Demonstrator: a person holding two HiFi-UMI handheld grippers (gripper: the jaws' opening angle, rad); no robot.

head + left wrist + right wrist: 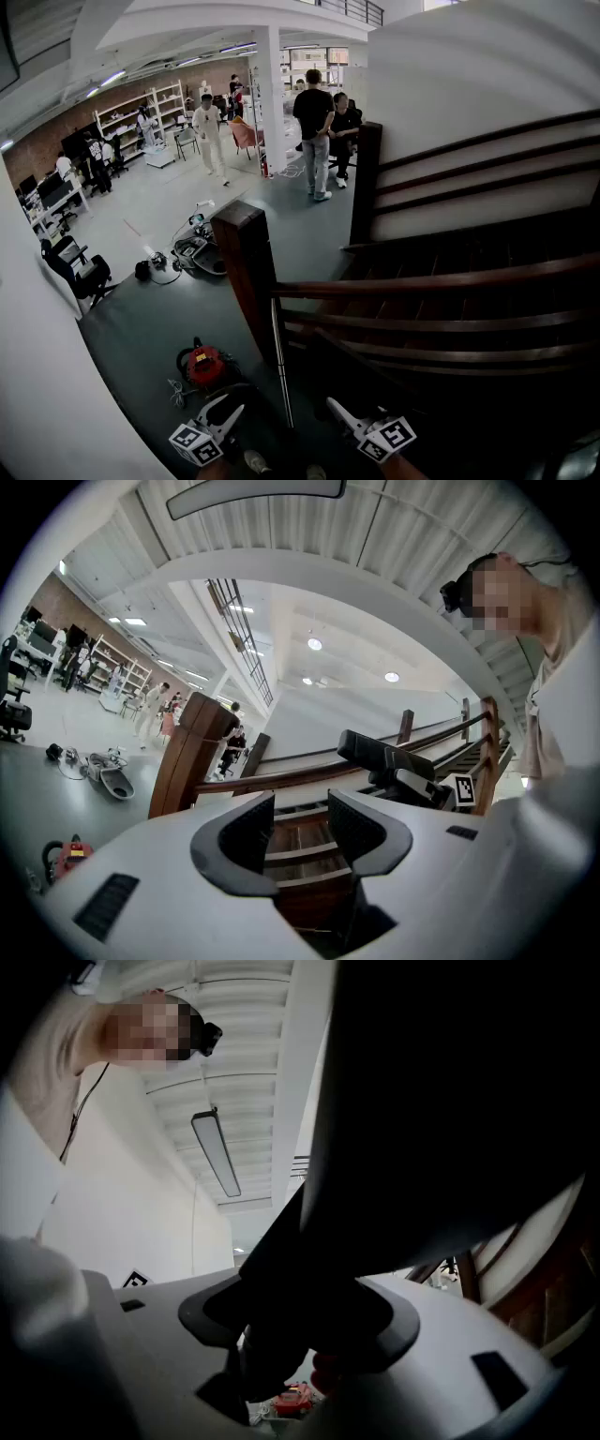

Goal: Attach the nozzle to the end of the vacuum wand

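The right gripper is seen clenched on the nozzle. This broad black piece fills the gap between the jaws and runs on toward one o'clock in the right gripper view, so that most of that picture is blocked. The left gripper is released: its jaws stand apart with nothing between them, and only dark wooden stair treads are seen through the gap.

In the head view both grippers are found near six o'clock, the left one at the lower left and the right one at the lower right, well apart. Between them, at about ten o'clock from the right gripper, a slim bright tube that looks to be the vacuum wand is seen running up beside the wooden newel post. In that view the nozzle is lost against the dark stairs, so whether it touches the tube cannot be told.

At twelve o'clock from the left gripper a red vacuum cleaner is set on the grey floor. Dark stair rails are spread from one to three o'clock. People are seen far off at twelve o'clock.
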